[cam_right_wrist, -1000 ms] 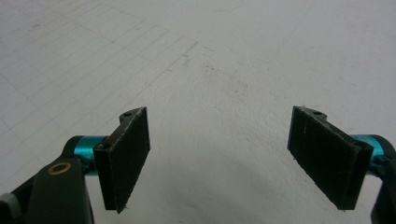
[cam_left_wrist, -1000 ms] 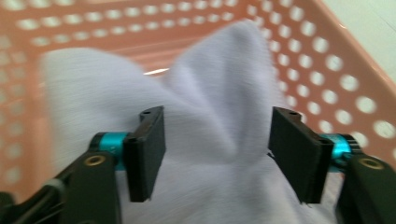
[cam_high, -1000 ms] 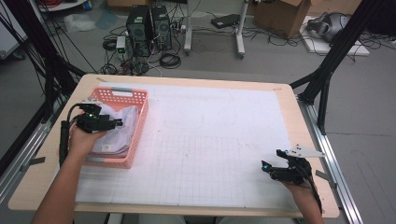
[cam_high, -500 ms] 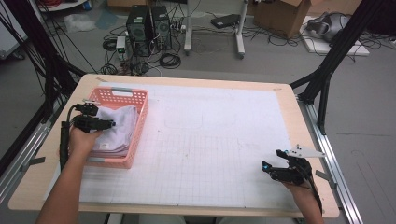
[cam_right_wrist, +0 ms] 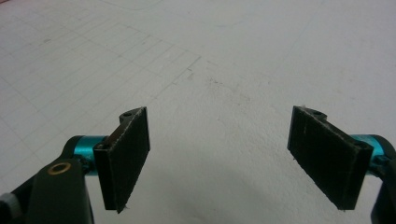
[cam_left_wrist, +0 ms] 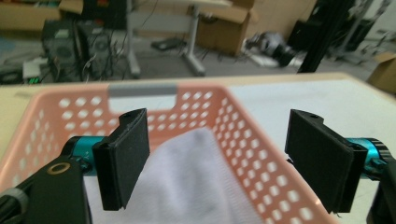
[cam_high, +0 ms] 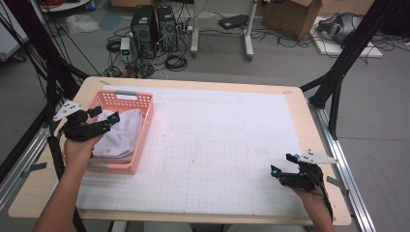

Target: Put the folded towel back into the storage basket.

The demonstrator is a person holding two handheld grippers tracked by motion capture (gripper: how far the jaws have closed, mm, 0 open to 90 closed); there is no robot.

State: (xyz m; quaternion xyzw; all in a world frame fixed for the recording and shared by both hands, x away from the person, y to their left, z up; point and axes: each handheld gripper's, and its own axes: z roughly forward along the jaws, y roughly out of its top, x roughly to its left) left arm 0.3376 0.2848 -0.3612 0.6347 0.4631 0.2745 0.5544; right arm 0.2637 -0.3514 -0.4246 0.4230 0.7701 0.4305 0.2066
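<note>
High view: table (cam_high: 232, 96) with a white gridded mat (cam_high: 217, 159) on it, person's forearms coming in from the bottom edge.
Basket: pink perforated basket (cam_high: 145, 116) at the table's left end, on the mat's left edge, grey strip on its far rim.
Cloth: white folded cloth (cam_high: 121, 137) lying inside the basket, nothing gripping it.
Left gripper: left gripper (cam_high: 104, 121) held over the basket's near-left part, above the cloth, tips pointing toward the basket's far right.
Left gripper jaws: have just been opening, now spread wide; nothing pinched, cloth sits lower between them and apart from the pads.
Left gripper view: left gripper (cam_left_wrist: 217, 158) looks along the basket; cloth (cam_left_wrist: 187, 182) heaped up in the middle, basket (cam_left_wrist: 261, 158) wall running right and far; floor clutter beyond is blurred.
Right gripper: right gripper (cam_high: 283, 164) near the table's front right corner, low over the bare mat, well apart from the basket.
Right gripper jaws: spread wide, nothing between them.
Right gripper view: right gripper (cam_right_wrist: 219, 158) over plain mat (cam_right_wrist: 233, 70) with faint grid lines.
Background: computer towers (cam_high: 154, 26) and cables on the floor behind the table, cardboard box (cam_high: 295, 17) to the far right.
</note>
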